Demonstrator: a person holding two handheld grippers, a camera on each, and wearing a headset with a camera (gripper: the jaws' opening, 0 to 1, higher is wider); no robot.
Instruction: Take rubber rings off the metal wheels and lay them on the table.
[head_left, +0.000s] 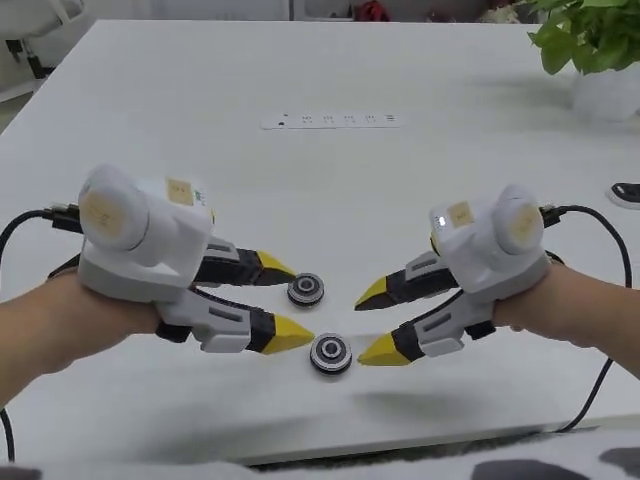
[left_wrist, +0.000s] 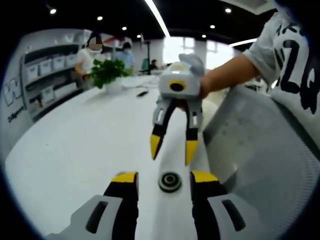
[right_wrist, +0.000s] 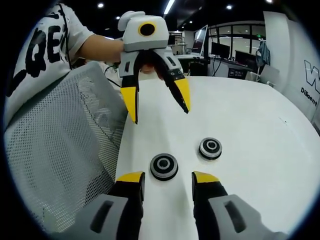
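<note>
While left gripper view frames wheel (left_wrist: 170, 181), right's adds far wheel (right_wrist: 210, 148).

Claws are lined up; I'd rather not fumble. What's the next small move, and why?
Probably ease the left claw forward and shut it on the near wheel. Both claws are open, that wheel sits just ahead of the left claw's tips with its rubber ring on, and the right claw faces it.
</note>
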